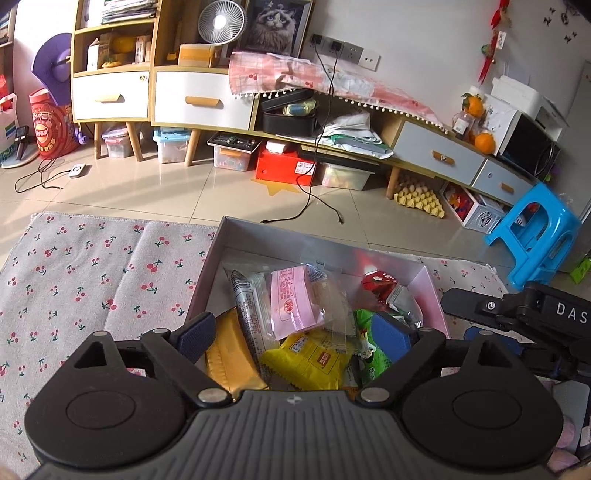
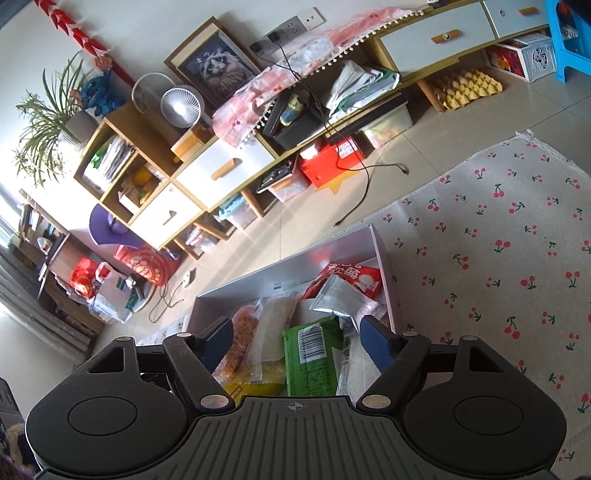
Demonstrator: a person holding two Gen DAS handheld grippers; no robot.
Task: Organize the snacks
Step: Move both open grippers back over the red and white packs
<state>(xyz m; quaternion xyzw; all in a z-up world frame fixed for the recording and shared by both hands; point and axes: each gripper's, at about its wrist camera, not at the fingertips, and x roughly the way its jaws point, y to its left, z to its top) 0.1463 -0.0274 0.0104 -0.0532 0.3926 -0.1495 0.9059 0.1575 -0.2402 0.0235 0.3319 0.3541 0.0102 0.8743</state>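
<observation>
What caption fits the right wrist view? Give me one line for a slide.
Open right gripper poised above a green snack packet in the snack-filled box on the cherry-print cloth.

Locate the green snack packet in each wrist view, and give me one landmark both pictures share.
Left wrist view: the green plastic snack packet lies low in the white cardboard box, just inside the left gripper's right-hand finger, mostly covered.
Right wrist view: the same packet lies bottom centre, barcode up, between the right gripper's open fingers.
Shared landmark: the framed cat picture against the wall.
</observation>
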